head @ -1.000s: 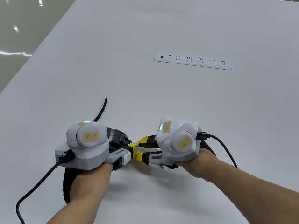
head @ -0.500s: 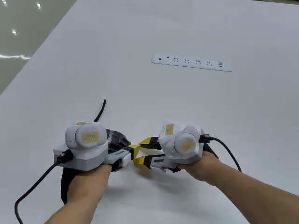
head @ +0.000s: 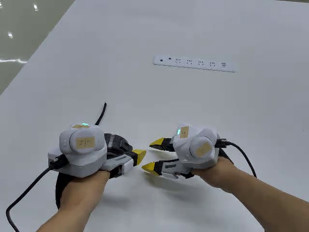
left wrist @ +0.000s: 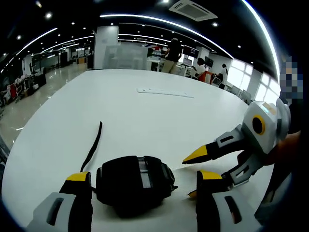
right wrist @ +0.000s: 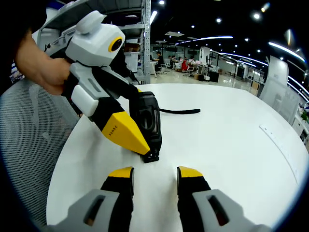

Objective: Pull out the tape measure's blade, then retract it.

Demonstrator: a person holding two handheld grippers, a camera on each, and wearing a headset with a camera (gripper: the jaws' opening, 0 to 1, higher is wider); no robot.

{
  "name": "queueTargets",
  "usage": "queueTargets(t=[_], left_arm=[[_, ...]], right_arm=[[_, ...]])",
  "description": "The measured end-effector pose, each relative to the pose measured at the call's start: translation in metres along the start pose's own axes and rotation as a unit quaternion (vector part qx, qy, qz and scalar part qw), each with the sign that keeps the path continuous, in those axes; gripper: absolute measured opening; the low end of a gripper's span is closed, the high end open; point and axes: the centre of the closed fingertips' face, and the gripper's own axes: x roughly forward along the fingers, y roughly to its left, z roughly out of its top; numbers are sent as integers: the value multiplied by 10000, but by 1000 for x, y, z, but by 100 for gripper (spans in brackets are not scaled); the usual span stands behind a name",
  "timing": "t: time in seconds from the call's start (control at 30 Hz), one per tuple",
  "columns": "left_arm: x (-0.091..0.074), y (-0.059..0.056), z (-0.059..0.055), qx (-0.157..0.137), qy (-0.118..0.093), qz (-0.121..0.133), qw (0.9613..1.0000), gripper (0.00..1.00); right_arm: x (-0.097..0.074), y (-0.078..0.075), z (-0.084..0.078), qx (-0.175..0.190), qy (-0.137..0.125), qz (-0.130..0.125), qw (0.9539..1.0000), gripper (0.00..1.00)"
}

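Note:
The black tape measure (head: 118, 143) lies on the white table (head: 145, 96) between my left gripper's (head: 135, 151) jaws. In the left gripper view the case (left wrist: 133, 181) sits between the two yellow fingertips (left wrist: 78, 178) with a strip of table showing on its right, so this gripper (left wrist: 145, 186) is open. My right gripper (head: 153, 155) faces it from the right, open and holding nothing, a short gap from the case. In the right gripper view the left gripper's yellow finger (right wrist: 123, 133) lies across the case (right wrist: 147, 116), and the blade's hook (right wrist: 152, 155) sits at the case's mouth.
A black strap (head: 101, 113) trails from the tape measure toward the far left. A white power strip (head: 194, 63) lies farther back. Gripper cables (head: 26, 200) run off the near edge. A mesh chair (right wrist: 29, 145) stands beside the table.
My right gripper has opened and drawn back to the right, away from the blade's tip, where its jaws were close together. The left gripper and tape measure have stayed put.

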Motion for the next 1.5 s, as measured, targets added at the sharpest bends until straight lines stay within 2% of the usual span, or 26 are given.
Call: queueTargets(t=[0.1, 0.13, 0.37, 0.5, 0.83, 0.97, 1.17, 1.37, 1.5], left_arm=[[-2, -1, 1, 168, -4, -109, 9998, 87], [-3, -3, 3, 210, -73, -210, 9995, 88], [-9, 0, 3, 488, -19, -534, 9974, 89], [-11, 6, 3, 562, 14, -546, 9969, 89], [-17, -1, 7, 883, -3, -811, 9928, 90], [-18, -8, 8, 1048, -16, -972, 9897, 90], [-21, -12, 6, 1255, -17, -1186, 9850, 90], [-25, -13, 3, 1542, -52, -1509, 9764, 91], [-26, -10, 1, 1627, -77, -1659, 9726, 91]], right_arm=[[-5, -1, -1, 47, -25, -34, 10000, 38], [-8, -1, -2, 73, -46, -50, 10000, 38], [-25, -4, -8, 135, -64, -217, 9997, 44], [-35, -6, -12, 183, -73, -327, 9993, 46], [-63, -9, -19, 254, -96, -576, 9980, 50], [-76, -11, -22, 299, -109, -704, 9970, 51], [-93, -12, -29, 429, -130, -888, 9950, 54], [-110, -8, -38, 527, -176, -1026, 9932, 56], [-120, -5, -43, 595, -203, -1098, 9920, 58]])
